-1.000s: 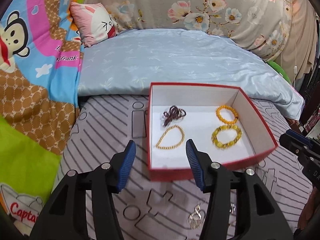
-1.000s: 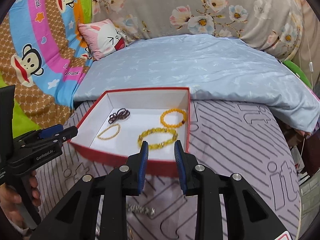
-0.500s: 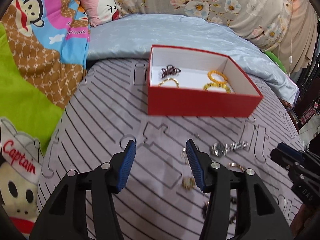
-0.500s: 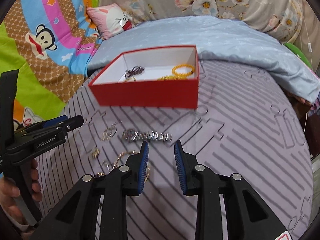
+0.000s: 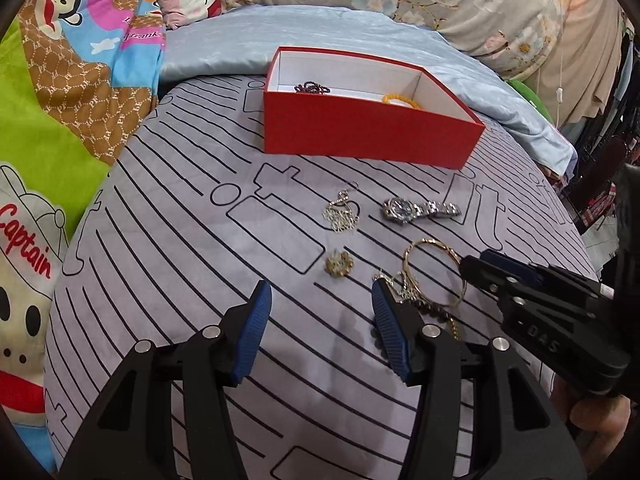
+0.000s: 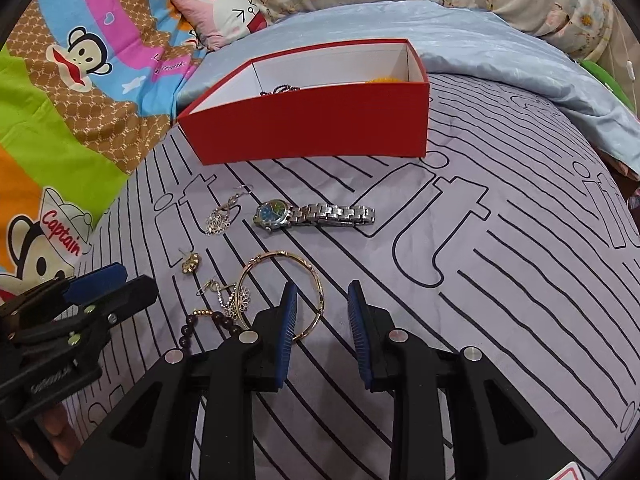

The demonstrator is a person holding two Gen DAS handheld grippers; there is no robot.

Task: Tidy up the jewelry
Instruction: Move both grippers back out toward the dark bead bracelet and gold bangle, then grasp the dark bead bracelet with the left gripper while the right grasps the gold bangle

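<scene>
Both views have swung from the red box (image 6: pixel 308 128) down to loose jewelry on the bed (image 6: pixel 500 280). The left hand-held gripper (image 5: pixel 318 332) gapes empty; the right hand-held gripper (image 6: pixel 322 328) is closing, empty, beside the gold bangle (image 6: pixel 280 292), likely next.

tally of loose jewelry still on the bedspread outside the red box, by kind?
Wristwatch: 1, silver with a blue dial
Bangle: 1, gold
Dangling filigree earrings: 2, one near the box, one lying on the bangle
Flower stud earring: 1
Dark beaded strand: 1
Total: 6

Box contents not counted; mostly hidden behind its wall.
</scene>
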